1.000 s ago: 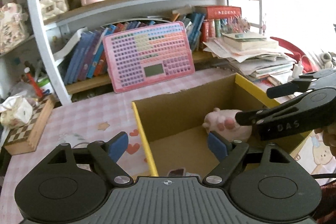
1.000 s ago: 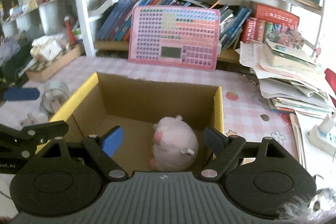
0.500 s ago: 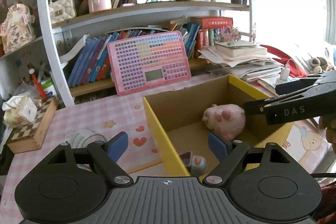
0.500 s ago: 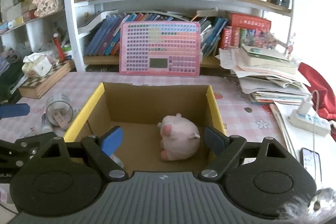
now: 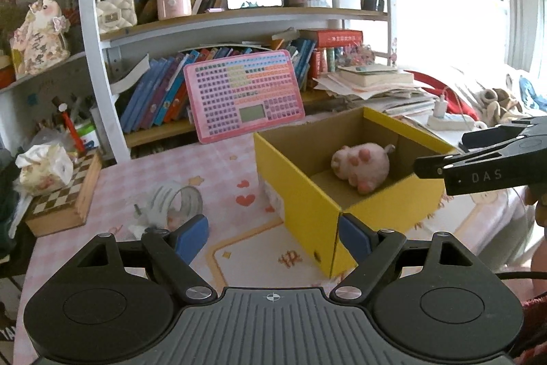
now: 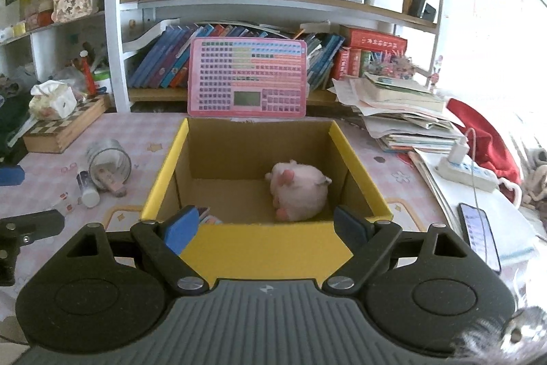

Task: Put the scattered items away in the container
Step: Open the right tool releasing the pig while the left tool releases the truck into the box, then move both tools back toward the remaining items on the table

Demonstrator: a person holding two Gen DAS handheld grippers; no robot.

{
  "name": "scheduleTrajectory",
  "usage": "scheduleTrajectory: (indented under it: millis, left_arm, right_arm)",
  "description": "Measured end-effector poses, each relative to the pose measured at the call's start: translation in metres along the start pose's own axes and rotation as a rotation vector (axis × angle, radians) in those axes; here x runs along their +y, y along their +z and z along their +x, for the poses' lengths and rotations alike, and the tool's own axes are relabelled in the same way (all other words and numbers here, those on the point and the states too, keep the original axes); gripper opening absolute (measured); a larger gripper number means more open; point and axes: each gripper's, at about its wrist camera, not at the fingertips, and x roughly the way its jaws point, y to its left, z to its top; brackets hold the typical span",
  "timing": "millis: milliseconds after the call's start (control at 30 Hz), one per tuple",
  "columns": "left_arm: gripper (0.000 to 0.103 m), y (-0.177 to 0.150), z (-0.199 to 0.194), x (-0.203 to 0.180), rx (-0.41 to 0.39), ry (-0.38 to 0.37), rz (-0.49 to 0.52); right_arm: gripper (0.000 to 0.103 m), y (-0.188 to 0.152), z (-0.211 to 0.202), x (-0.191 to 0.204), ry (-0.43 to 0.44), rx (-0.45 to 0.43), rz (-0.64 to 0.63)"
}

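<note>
The right gripper (image 6: 266,224) hangs just in front of the near wall of the yellow box (image 6: 266,248), its blue pads spread wide with nothing between them. The left gripper (image 5: 273,233) is wide too and holds nothing; the box corner sits just past its right pad. Inside the box, the pink plush toy (image 6: 299,190) lies at the right, and a small item (image 6: 208,218) peeks up in the near left corner. To the left of the box, a clear jar (image 6: 109,161) lies tipped on its side, mouth toward us, with a white tube (image 6: 87,188) and a few small bits just beside it. These sit closer to the left gripper, so I think that hand should go for them next.
</note>
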Motion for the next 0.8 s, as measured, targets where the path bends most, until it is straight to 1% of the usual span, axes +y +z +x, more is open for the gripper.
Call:
scheduleTrajectory:
  millis: [233, 500, 800]
  left_arm:
    - [0.086, -0.025, -0.021, 0.019, 0.043, -0.018, 0.008]
    - [0.086, -0.050, -0.035, 0.038, 0.110, -0.010, -0.008]
    - [0.087, -0.067, -0.040, 0.057, 0.166, 0.029, -0.039]
  right_arm:
    - [0.086, -0.019, -0.017, 0.032, -0.008, 0.034, -0.007]
    - [0.086, -0.035, -0.022, 0.069, 0.036, 0.100, -0.036]
    - [0.086, -0.042, -0.018, 0.103, 0.104, 0.152, -0.098]
